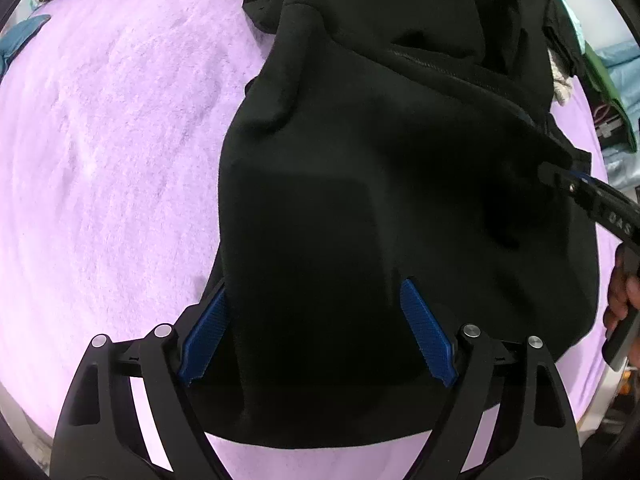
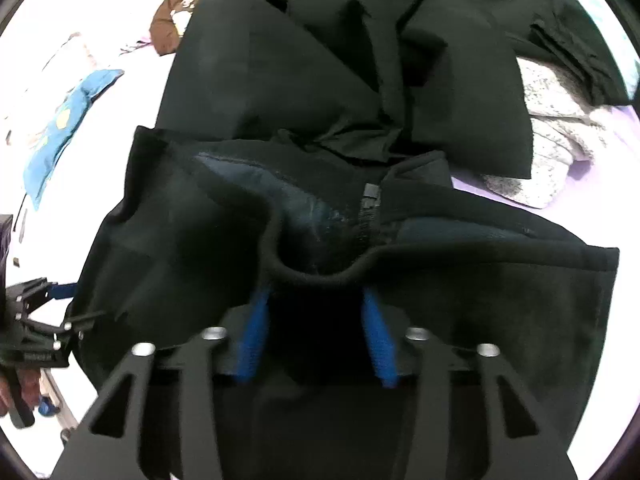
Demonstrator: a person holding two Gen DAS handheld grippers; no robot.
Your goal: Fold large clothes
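Both grippers, left [image 1: 316,332] and right [image 2: 316,332], spread wide around the black fleece zip jacket [image 1: 380,200], lower centre; nothing pinched, so it may slip free.

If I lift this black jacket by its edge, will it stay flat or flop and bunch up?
Probably flop. The black jacket already sags in soft folds over the purple blanket and droops between the blue pads of the right gripper. It looks thick, with a zipper, so likely heavyish. The fleecy surface should grip rather than slip.
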